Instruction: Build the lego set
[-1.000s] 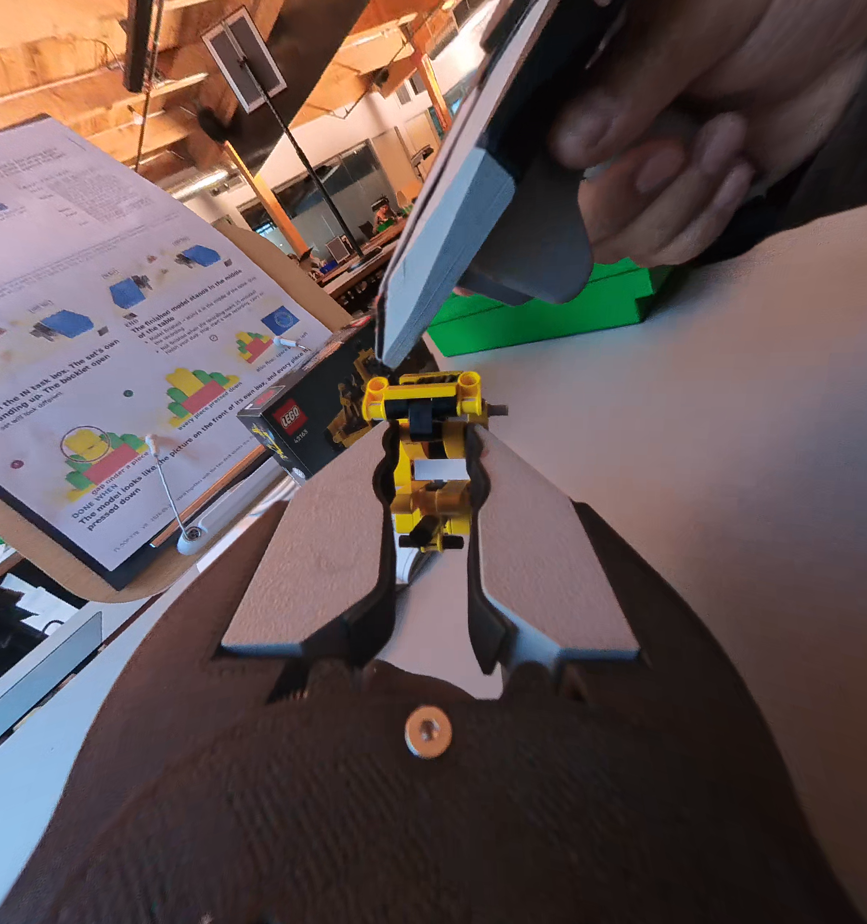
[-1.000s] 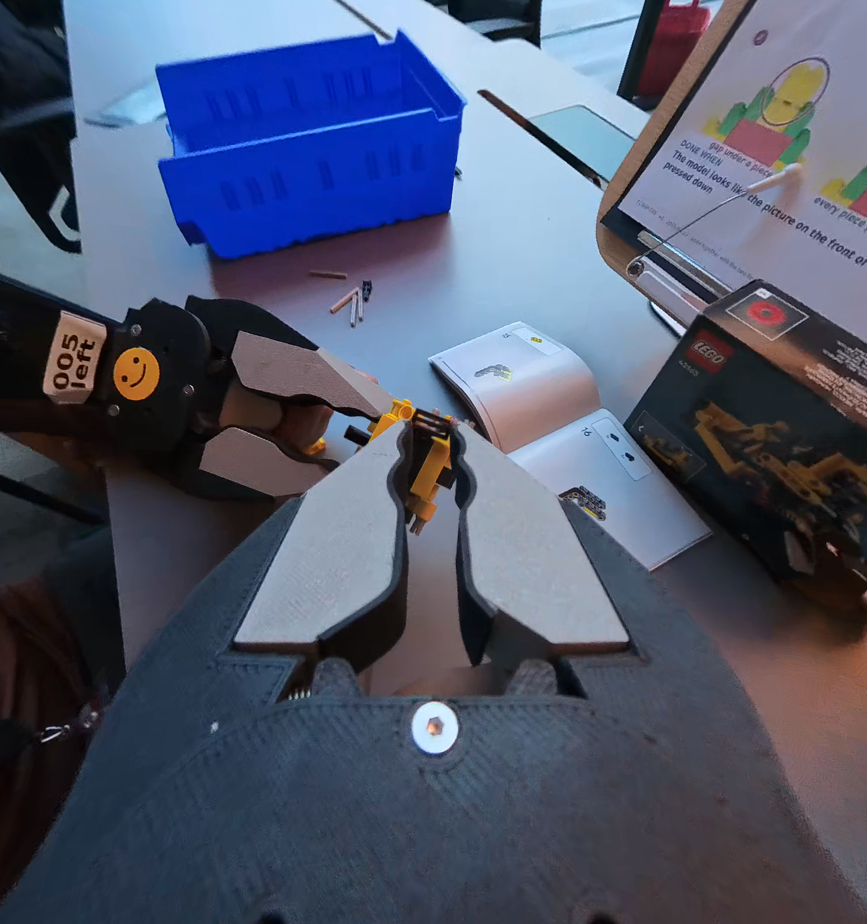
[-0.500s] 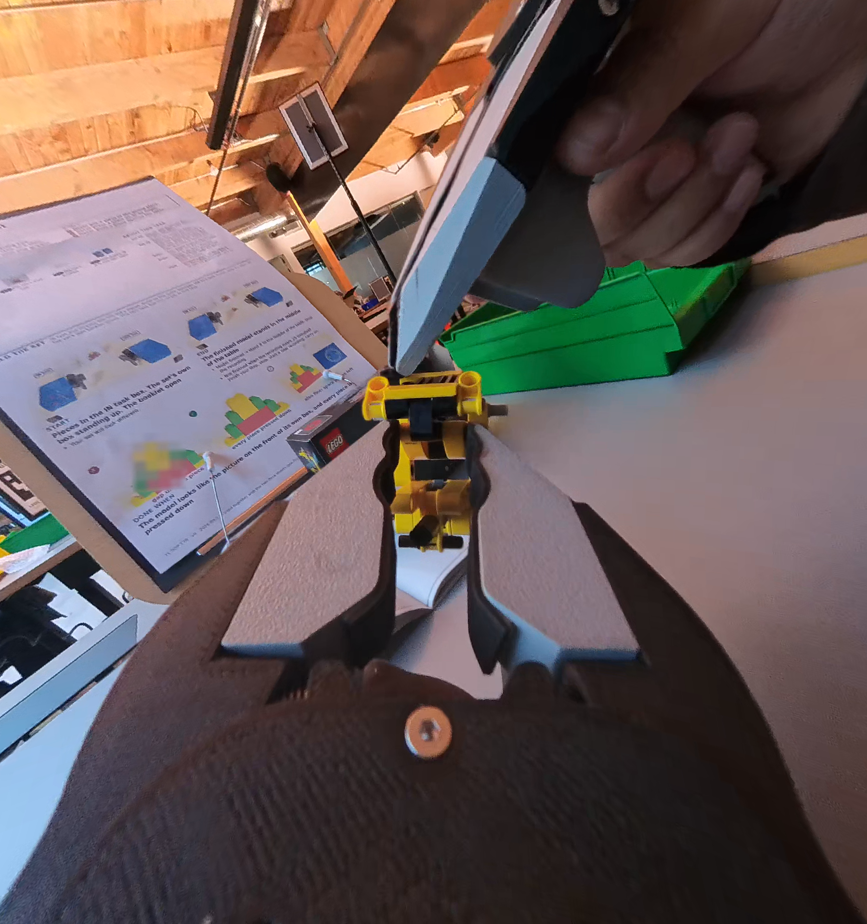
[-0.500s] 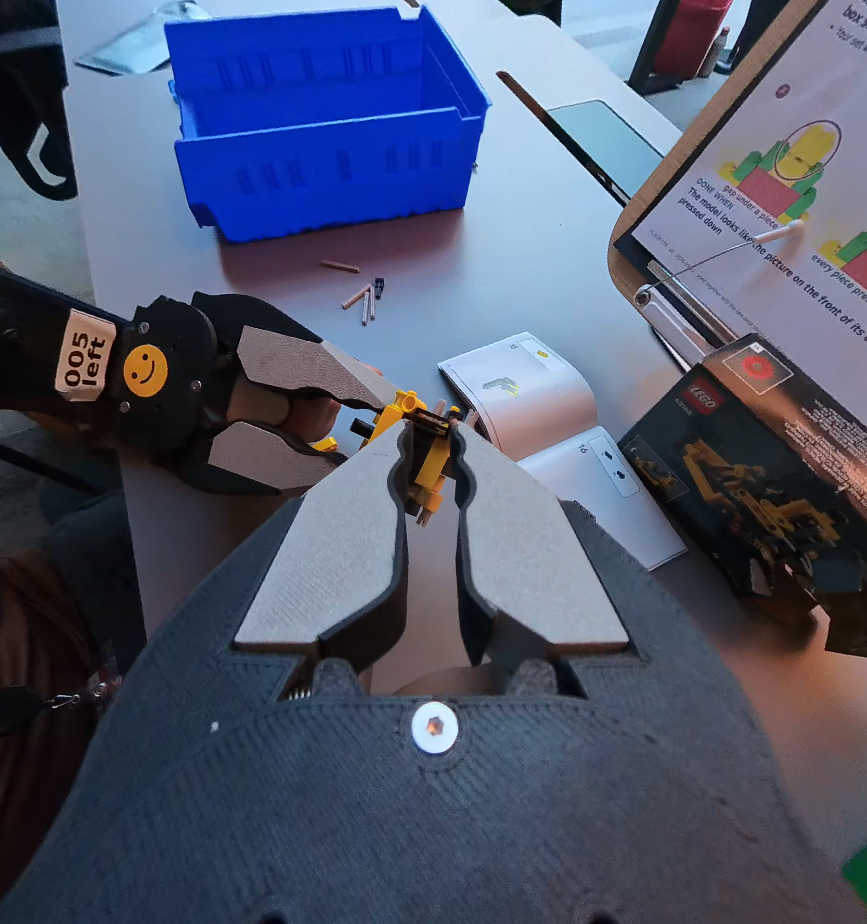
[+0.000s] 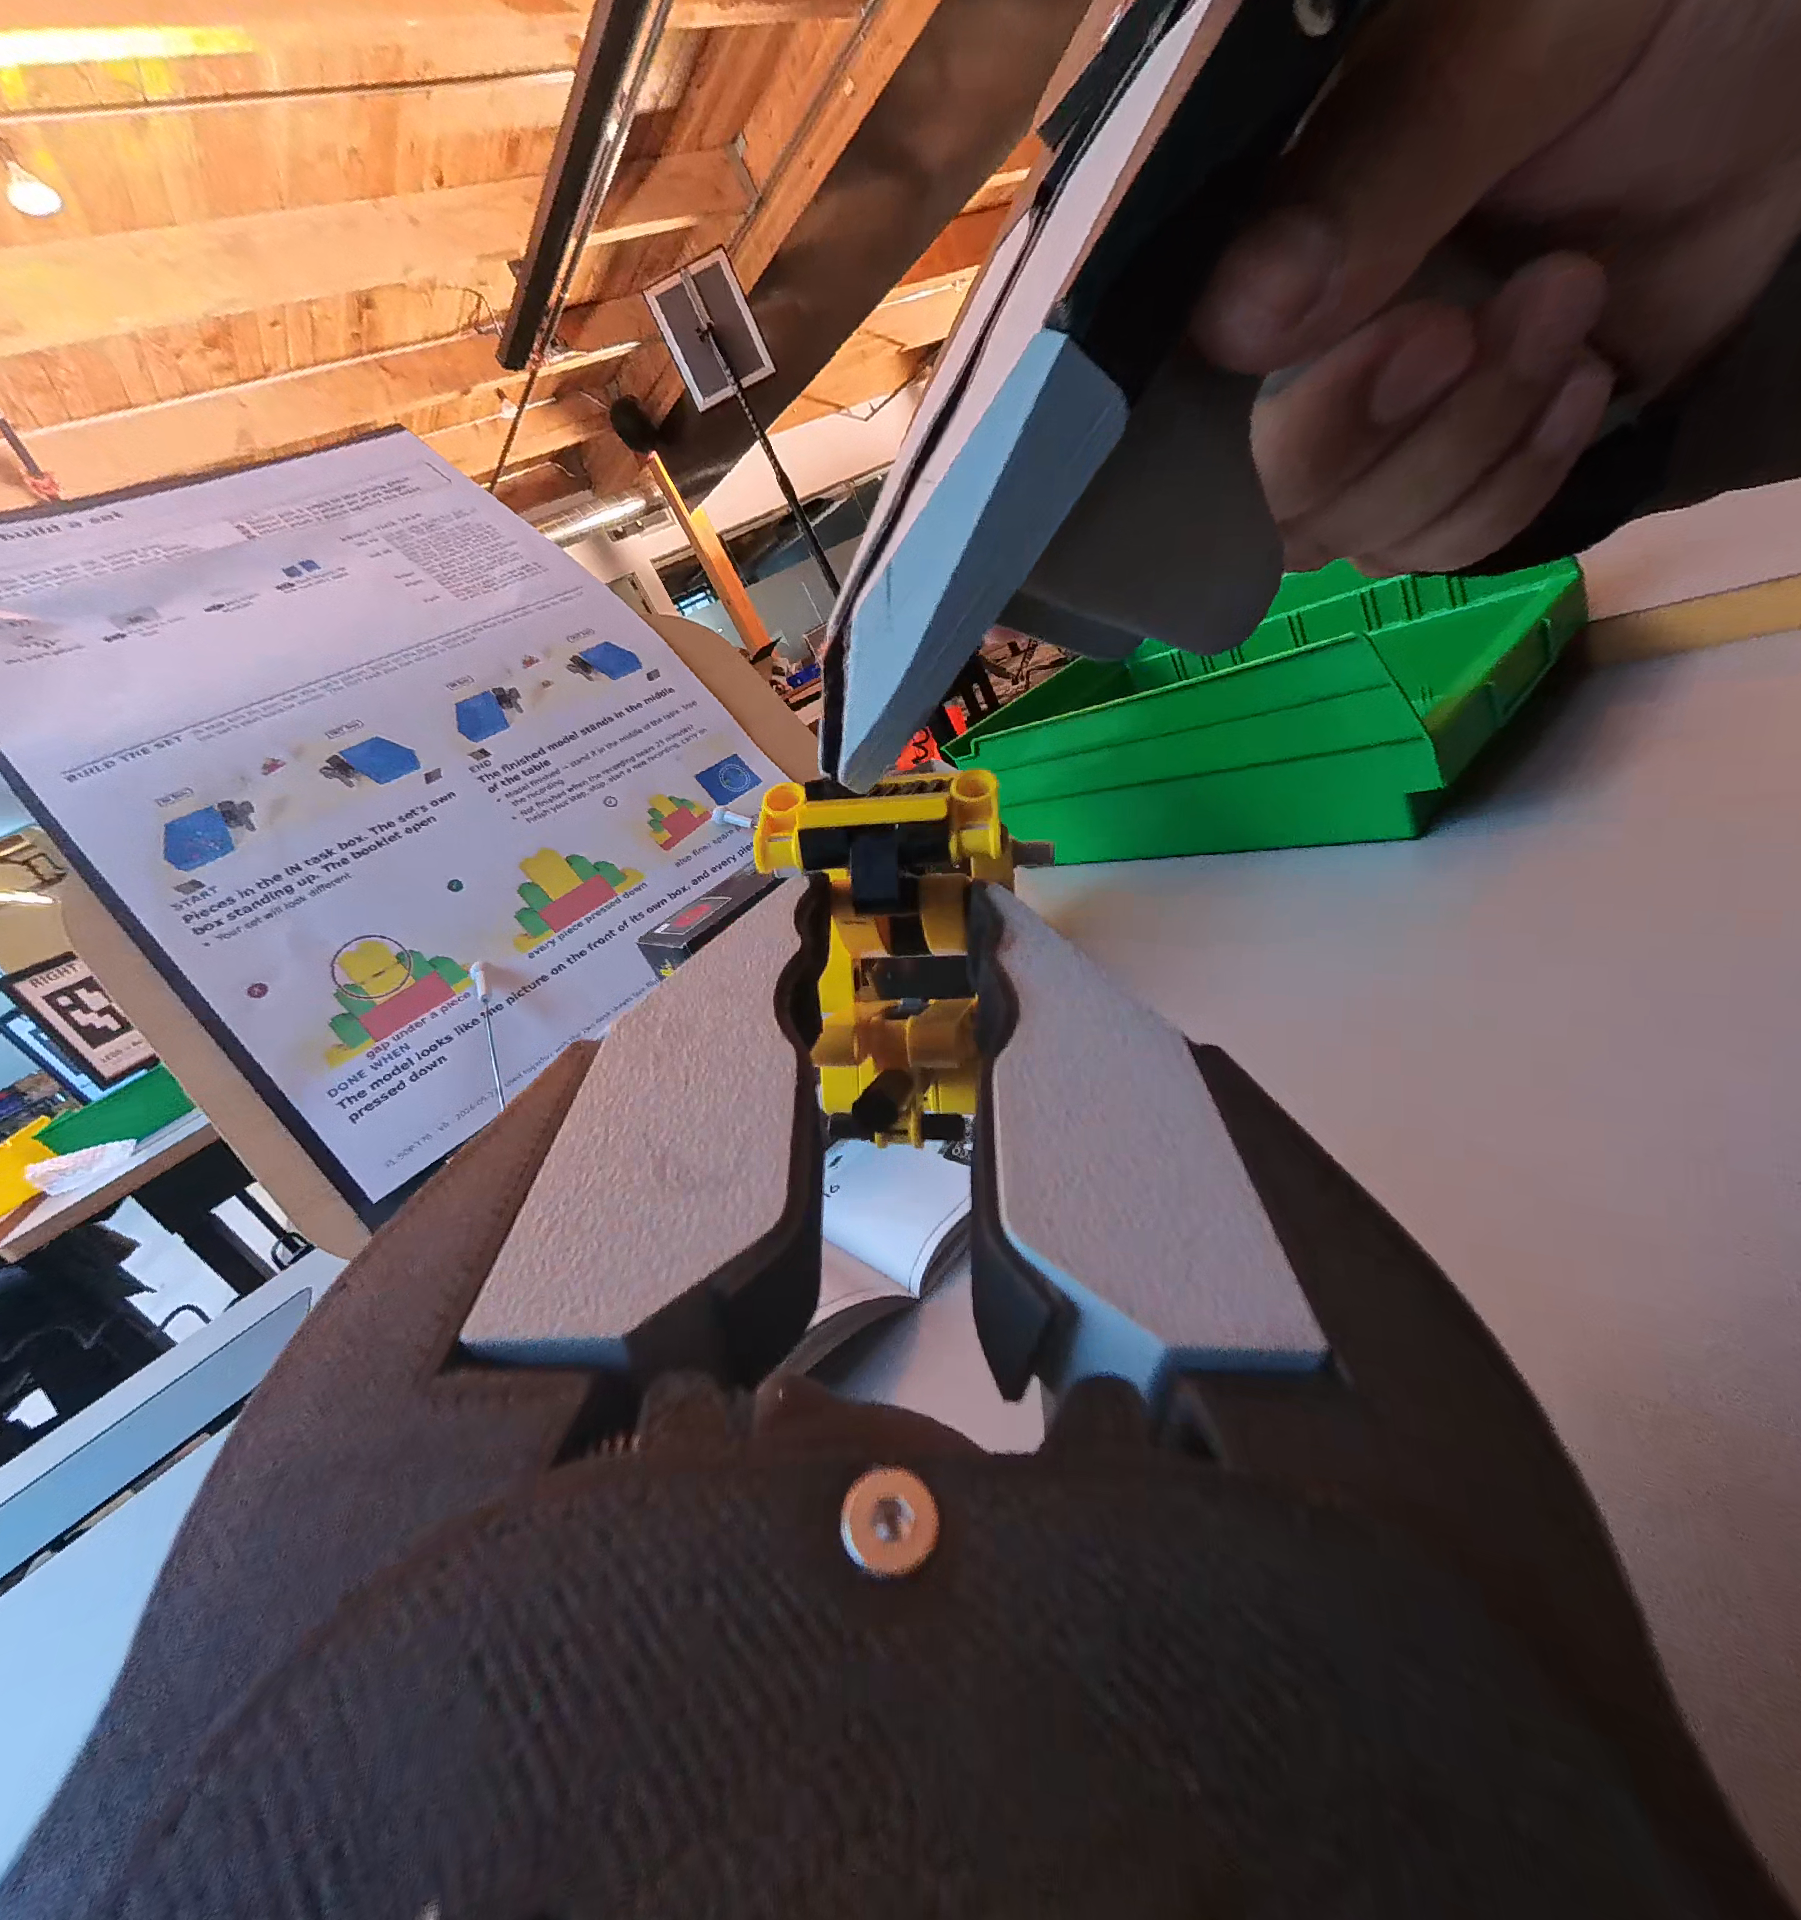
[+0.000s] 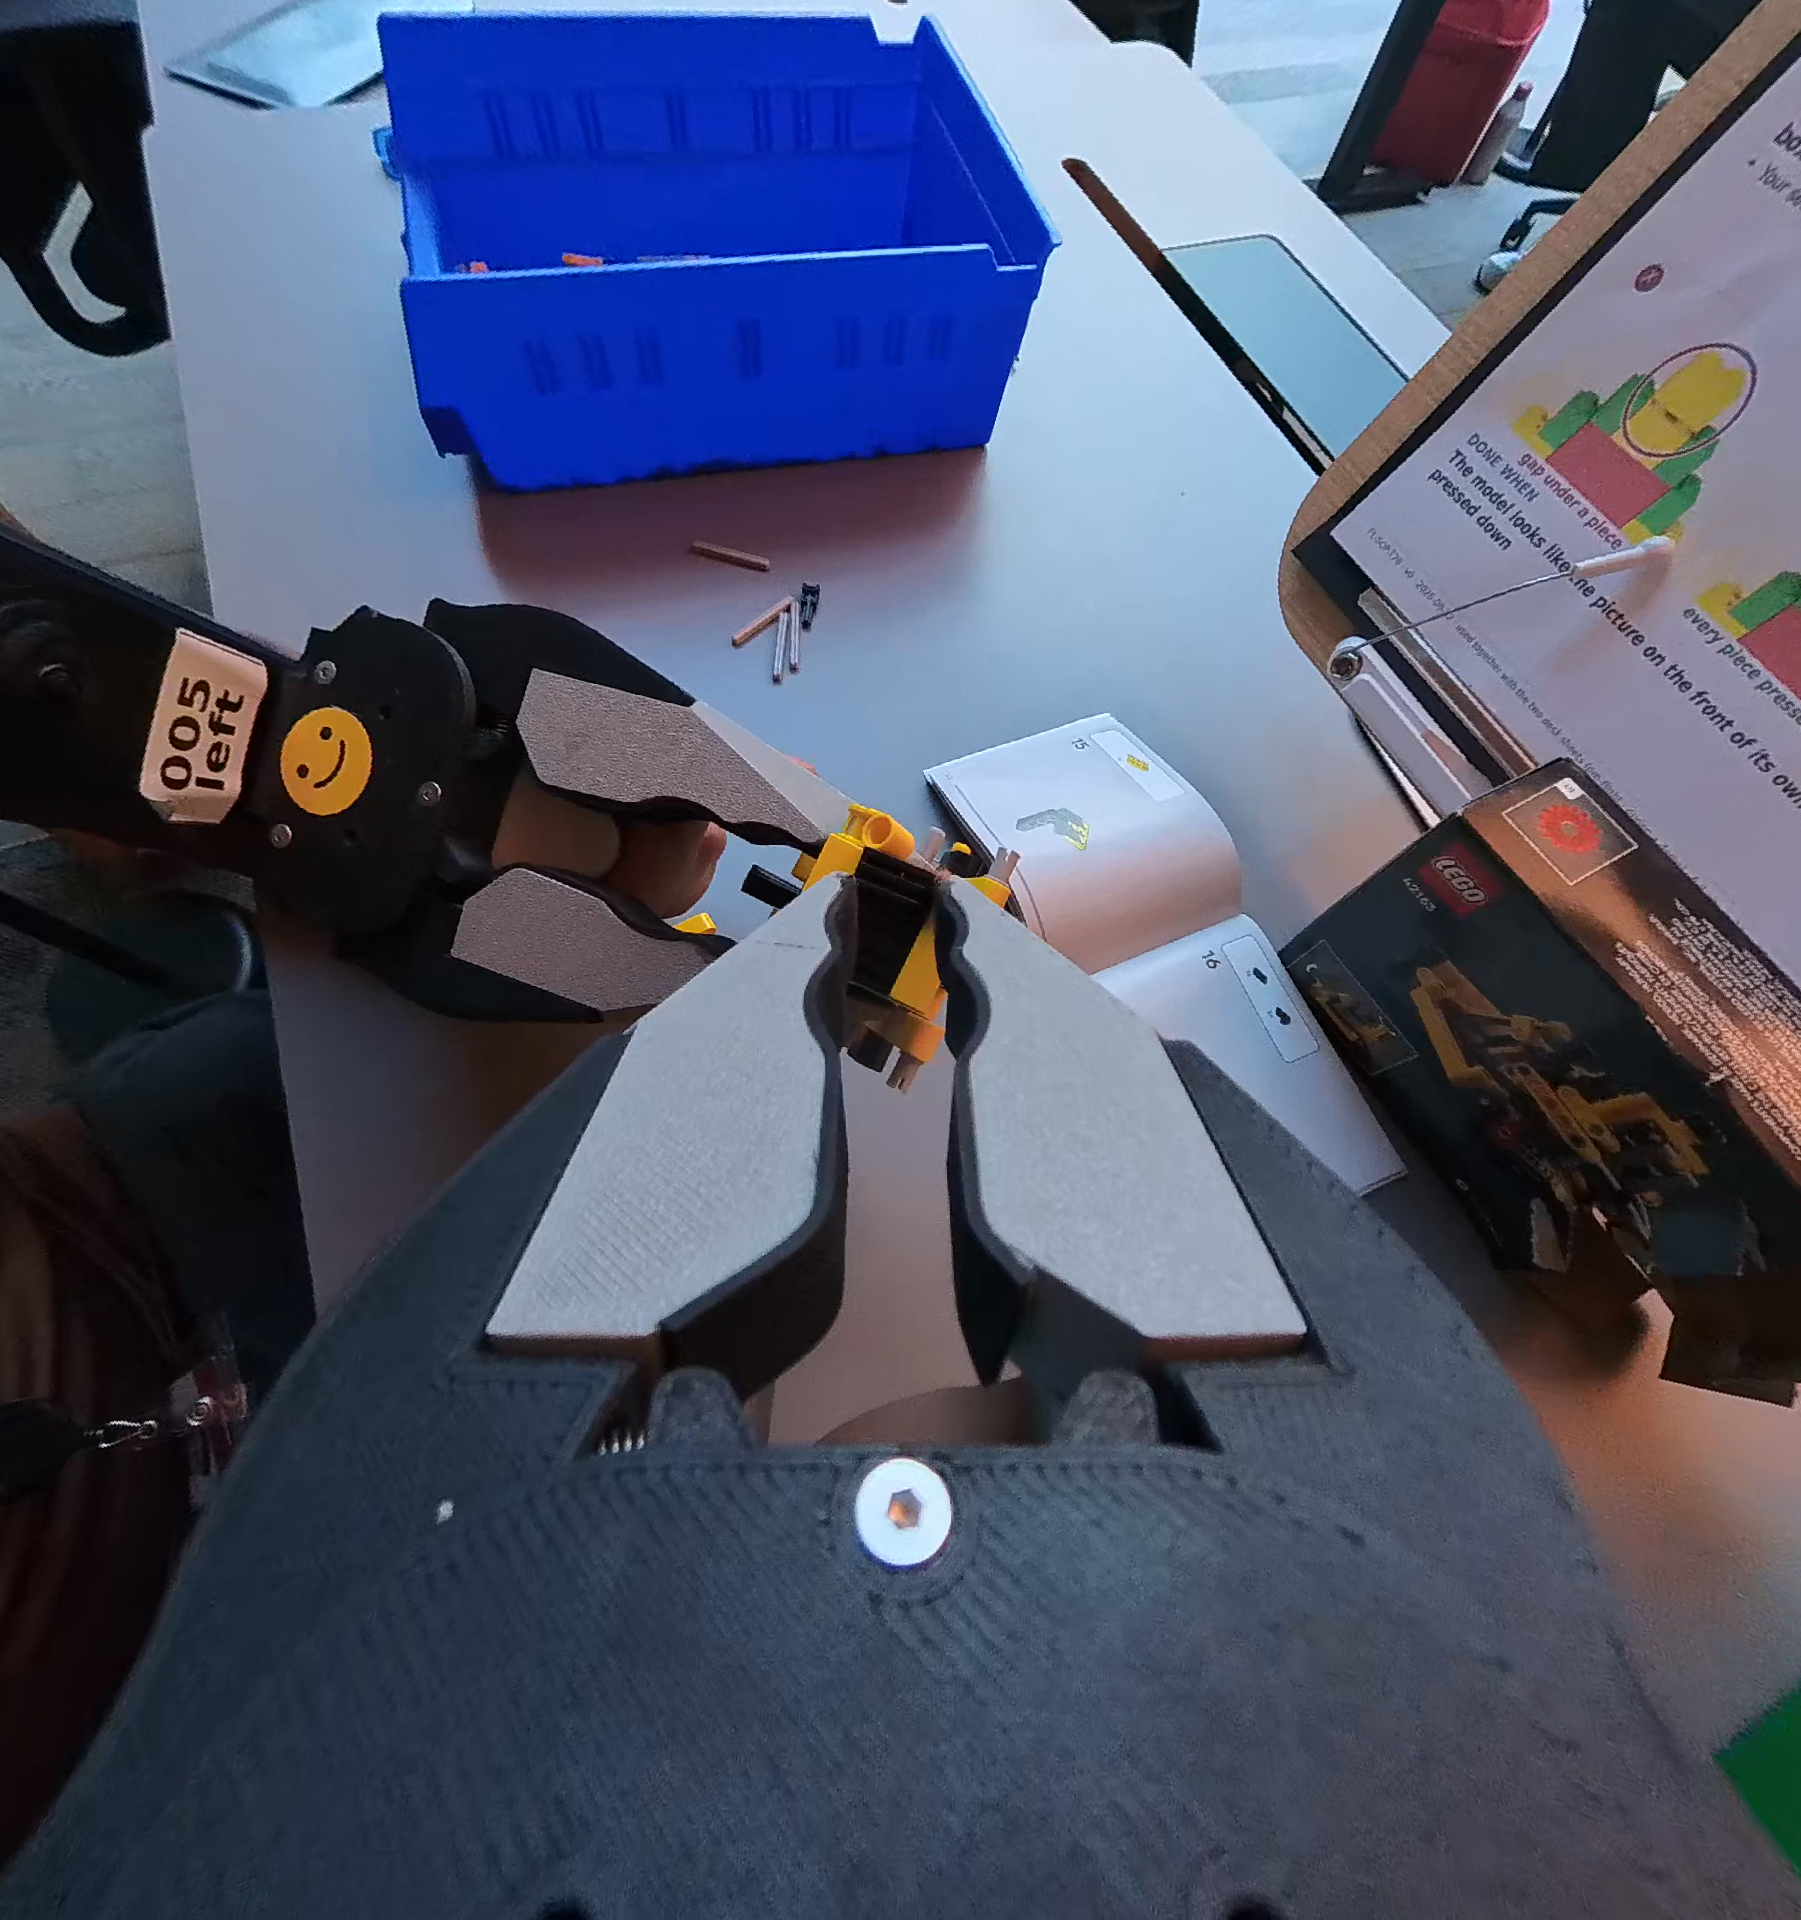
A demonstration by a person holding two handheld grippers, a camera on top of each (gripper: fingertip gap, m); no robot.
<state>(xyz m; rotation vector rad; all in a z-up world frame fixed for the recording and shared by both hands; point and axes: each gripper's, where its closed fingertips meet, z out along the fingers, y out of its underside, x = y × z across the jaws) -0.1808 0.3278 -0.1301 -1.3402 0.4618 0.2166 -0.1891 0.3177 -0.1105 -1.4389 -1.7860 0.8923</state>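
Behind both claws, green bin (image 5: 1270, 727) now more exposed than before.

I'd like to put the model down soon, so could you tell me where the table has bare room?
Free: the table between the blue bin and the open booklet, right of the loose pins; also the stretch before the green bin. Crowded: around the booklet, the set's box and the instruction board.

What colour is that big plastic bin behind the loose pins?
Bright blue bin, clearest in the right wrist view.
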